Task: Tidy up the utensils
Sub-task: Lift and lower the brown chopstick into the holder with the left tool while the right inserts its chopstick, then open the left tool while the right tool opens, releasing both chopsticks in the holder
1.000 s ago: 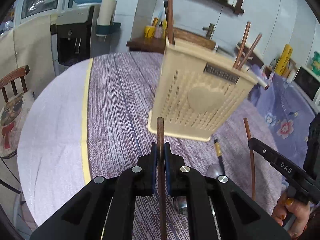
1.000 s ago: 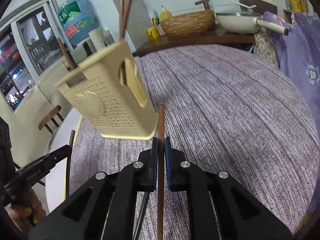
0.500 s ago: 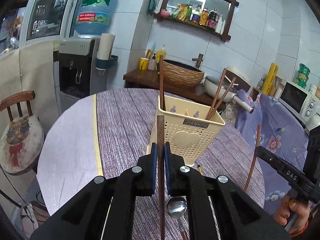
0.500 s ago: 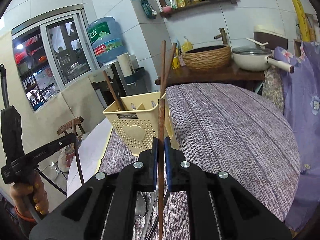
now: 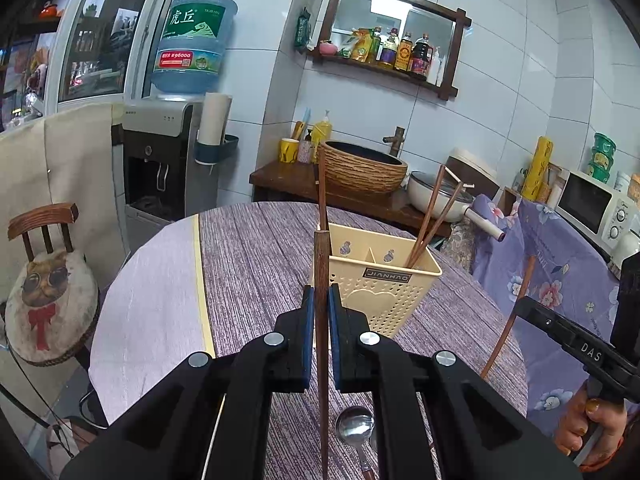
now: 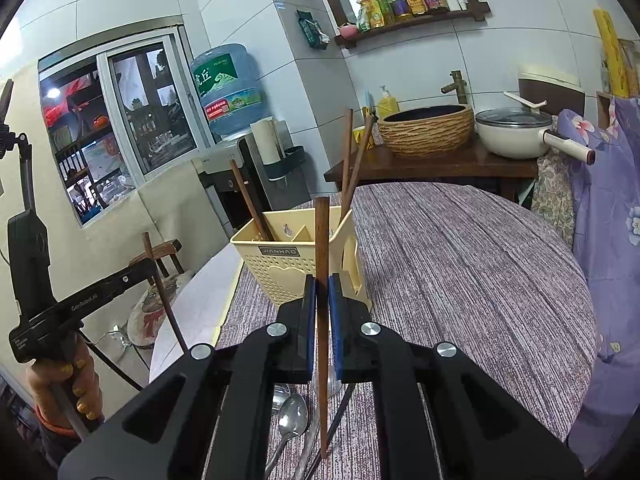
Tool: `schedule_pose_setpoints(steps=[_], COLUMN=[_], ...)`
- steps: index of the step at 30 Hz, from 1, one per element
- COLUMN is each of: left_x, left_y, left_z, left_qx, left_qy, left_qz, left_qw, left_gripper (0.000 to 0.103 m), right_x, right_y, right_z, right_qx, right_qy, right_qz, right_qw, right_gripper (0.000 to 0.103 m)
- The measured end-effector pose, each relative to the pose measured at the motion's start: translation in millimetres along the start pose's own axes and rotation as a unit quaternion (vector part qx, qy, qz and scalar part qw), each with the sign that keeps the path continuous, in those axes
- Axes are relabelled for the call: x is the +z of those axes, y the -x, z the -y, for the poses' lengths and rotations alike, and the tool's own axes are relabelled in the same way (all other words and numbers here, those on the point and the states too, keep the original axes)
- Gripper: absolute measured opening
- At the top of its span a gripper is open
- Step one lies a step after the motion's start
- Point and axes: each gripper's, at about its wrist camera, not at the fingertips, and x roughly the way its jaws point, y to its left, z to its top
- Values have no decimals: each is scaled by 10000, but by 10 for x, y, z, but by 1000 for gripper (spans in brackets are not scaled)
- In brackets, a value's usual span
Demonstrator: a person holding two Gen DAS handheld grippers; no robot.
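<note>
The left claw is clenched on a dark brown wooden chopstick standing upright between its blue pads; the right claw grips a matching brown wooden chopstick likewise. Beneath them silver metal spoons lie on the purple-clothed bench. Just beyond stands the cream perforated plastic utensil basket, holding three chopsticks.

Even, fairly bright indoor light; a ceiling lamp glares in the wall mirror. Both views are sharp, with strong fisheye bending and black vignette at the corners.
</note>
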Motion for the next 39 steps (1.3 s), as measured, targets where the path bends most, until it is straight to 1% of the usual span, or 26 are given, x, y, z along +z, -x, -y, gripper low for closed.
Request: schedule_pose_setpoints(steps=[8, 12, 17, 21, 25, 28, 30, 32, 34, 37, 39], left_x=[86, 185, 382, 691, 1109, 1391, 1525, 1608, 1606, 1496, 1360], left_y=[12, 27, 72, 143, 211, 219, 176, 63, -81, -304, -451], left_z=[8, 10, 47, 105, 196, 258, 295, 319, 325, 289, 266], left_qx=[-11, -78, -220, -384, -527, -543, -483, -454, -335, -294, -226], left_qy=[-86, -93, -157, -196, -190, -154, -126, -79, -52, 2, -4], left_qz=[89, 136, 236, 399, 638, 835, 944, 961, 968, 783, 637], left_qw=[9999, 9998, 9994, 9983, 9964, 9949, 9943, 9943, 9947, 9965, 9977], left_gripper=[7, 7, 7, 7, 7, 7, 7, 7, 7, 7, 7], right_x=[119, 249, 498, 854, 1281, 1575, 1690, 1735, 1705, 1558, 1460], right_y=[28, 51, 73, 74, 38, -26, -91, -209, -314, -511, -621], right_z=[-40, -79, -192, -317, -420, -500, -523, -533, -532, -470, -425], right_qx=[77, 183, 340, 397, 390, 243, 123, 34, -120, -294, -386], right_qy=[84, 109, 233, 384, 424, 480, 497, 479, 533, 549, 541], right_qz=[62, 133, 259, 495, 763, 1027, 1147, 1203, 1261, 1223, 1146], right_qw=[9999, 9997, 9988, 9972, 9954, 9933, 9921, 9916, 9905, 9905, 9912], right_gripper=[8, 8, 8, 8, 8, 8, 8, 8, 8, 8, 8])
